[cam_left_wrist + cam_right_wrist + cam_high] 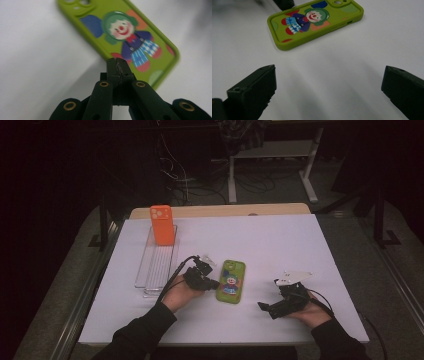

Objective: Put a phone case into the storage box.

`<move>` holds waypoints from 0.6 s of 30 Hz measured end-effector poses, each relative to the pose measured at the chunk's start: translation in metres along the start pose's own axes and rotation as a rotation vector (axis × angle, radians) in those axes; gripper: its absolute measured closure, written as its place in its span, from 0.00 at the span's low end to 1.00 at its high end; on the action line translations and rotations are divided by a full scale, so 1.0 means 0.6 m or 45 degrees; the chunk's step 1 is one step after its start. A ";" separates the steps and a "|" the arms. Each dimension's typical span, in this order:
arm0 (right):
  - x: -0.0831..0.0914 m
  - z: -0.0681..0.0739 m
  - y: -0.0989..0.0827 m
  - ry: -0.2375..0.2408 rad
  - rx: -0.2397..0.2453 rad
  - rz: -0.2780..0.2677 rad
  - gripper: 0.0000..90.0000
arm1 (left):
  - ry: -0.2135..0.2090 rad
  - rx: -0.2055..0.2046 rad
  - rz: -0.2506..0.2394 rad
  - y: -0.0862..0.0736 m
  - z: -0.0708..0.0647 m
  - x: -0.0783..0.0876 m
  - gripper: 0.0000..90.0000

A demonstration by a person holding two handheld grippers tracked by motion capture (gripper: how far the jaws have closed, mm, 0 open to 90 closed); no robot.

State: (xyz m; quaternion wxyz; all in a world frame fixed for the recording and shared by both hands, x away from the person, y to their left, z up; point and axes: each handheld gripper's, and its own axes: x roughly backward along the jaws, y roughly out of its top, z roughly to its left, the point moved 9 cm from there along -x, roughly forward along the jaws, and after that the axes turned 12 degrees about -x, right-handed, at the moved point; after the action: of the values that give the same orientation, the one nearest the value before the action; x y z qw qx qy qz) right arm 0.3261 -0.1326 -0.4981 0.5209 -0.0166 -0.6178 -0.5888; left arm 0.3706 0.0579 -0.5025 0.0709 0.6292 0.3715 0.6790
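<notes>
While lying flat, printed side up, near the middle of the white worktop (pixel 280 240): lime-green rubbery phone case with a clown picture (pixel 231 281), camera cut-outs toward the far edge. Just beside its left long edge, left hand-held gripper (pixel 214 283), jaws pressed together on nothing, tips pointing at the case's lower rim; seen along those jaws in the left gripper view, closed tips (pixel 117 65) right at the green rim (pixel 140 42), contact not certain. Held from below by the left hand (pixel 180 295), dark sleeve behind. Farther right, well apart from the case, right hand-held gripper (pixel 266 307) low over the worktop, jaws spread wide with bare white surface between them, aimed toward the case (pixel 314 22) in the right gripper view. Toward the far left, clear plastic ridged tray (pixel 159 265), and standing upright at its far end an orange phone case (pixel 162 224).
</notes>
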 end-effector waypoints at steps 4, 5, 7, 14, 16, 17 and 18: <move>0.000 0.000 0.000 -0.002 0.002 -0.001 0.00 | -0.054 -0.067 -0.011 0.010 -0.027 -0.004 1.00; 0.000 0.000 0.000 -0.001 0.001 -0.001 0.00 | -0.058 -0.070 -0.025 0.013 -0.032 -0.007 1.00; 0.000 0.001 0.000 0.000 -0.001 0.001 0.00 | -0.076 -0.098 -0.039 0.020 -0.044 -0.013 1.00; 0.000 0.000 0.000 -0.001 0.002 0.003 0.00 | -0.108 -0.174 -0.096 0.044 -0.072 -0.031 1.00; 0.000 0.000 0.000 -0.001 0.002 0.000 0.00 | -0.110 -0.153 -0.127 0.046 -0.073 -0.027 1.00; 0.001 0.000 0.000 -0.002 0.002 0.000 0.00 | -0.112 -0.155 -0.129 0.046 -0.071 -0.023 1.00; 0.001 -0.001 0.000 -0.001 0.015 -0.005 0.00 | -0.108 -0.165 -0.132 0.045 -0.068 -0.018 1.00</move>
State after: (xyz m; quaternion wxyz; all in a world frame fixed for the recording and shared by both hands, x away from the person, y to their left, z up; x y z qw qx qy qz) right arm 0.3264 -0.1333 -0.4980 0.5197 -0.0127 -0.6214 -0.5862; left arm 0.3456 0.0155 -0.4921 0.1621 0.6314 0.3556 0.6698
